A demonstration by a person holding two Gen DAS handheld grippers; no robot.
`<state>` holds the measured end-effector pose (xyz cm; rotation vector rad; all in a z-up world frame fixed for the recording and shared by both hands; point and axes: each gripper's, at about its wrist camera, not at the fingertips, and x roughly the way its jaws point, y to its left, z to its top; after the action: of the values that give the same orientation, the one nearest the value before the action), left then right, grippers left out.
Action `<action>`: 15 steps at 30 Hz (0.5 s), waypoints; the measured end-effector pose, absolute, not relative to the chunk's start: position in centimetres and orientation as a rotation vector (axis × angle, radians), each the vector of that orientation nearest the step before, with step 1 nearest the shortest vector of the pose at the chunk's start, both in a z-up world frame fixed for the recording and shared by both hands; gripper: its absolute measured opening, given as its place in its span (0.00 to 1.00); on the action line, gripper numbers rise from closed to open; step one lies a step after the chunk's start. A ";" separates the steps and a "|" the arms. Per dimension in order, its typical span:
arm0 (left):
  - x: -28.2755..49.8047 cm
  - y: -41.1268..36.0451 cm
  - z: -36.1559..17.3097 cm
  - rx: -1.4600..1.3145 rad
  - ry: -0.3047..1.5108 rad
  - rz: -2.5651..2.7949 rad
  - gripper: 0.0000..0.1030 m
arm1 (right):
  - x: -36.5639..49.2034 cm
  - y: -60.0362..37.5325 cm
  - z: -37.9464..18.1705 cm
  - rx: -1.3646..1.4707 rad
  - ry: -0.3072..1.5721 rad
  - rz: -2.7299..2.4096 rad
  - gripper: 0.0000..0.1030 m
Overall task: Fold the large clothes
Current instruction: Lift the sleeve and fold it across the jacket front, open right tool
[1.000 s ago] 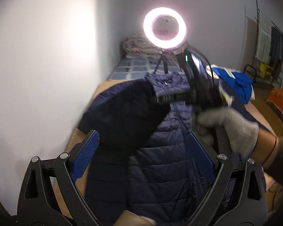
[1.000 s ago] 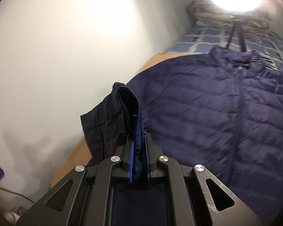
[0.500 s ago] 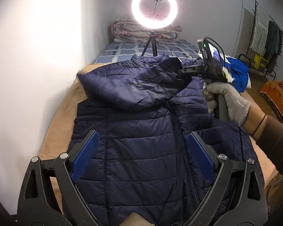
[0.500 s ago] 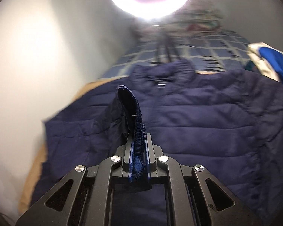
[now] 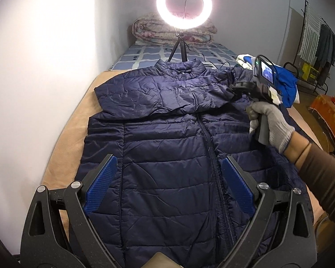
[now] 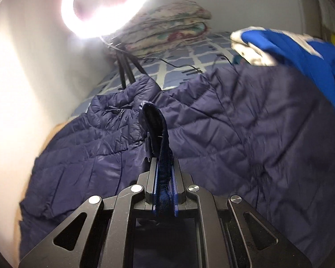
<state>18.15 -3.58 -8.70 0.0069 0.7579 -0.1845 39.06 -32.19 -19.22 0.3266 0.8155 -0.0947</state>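
A navy quilted jacket [image 5: 167, 156] lies front up on a tan-covered bed, zipper closed, collar toward the far end. Its left sleeve [image 5: 163, 99] is folded across the chest toward the right. My right gripper [image 6: 164, 163] is shut on the sleeve cuff [image 6: 155, 120], which sticks up between the blue pads. In the left wrist view a gloved hand [image 5: 268, 120] holds that right gripper [image 5: 233, 88] over the jacket's right shoulder. My left gripper [image 5: 167, 174] hovers open above the jacket's lower front, nothing between its fingers [image 5: 101, 183].
A lit ring light [image 5: 184, 2] on a tripod stands just past the collar. Behind it lie a checked sheet [image 5: 145, 55] and a folded floral quilt [image 5: 158, 31]. A blue and white garment [image 5: 285, 82] sits at right. A white wall [image 5: 44, 67] borders the left.
The right gripper carried the sleeve cuff from the left side across the chest to the right shoulder and lower. The sleeve now lies flat across the jacket. The left gripper sank slightly.
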 end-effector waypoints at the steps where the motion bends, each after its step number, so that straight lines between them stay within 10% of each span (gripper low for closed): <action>1: 18.3 -3.6 -8.8 0.004 0.763 -0.187 0.94 | 39.0 -32.1 -19.6 0.316 0.830 -0.104 0.08; 15: 17.8 -3.7 -8.1 0.015 0.745 -0.170 0.94 | 40.5 -31.9 -22.9 0.266 0.983 -0.177 0.09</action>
<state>17.81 -3.68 -8.07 0.0155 0.7448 -0.1697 40.55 -31.89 -22.94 0.2662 0.9825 -0.1765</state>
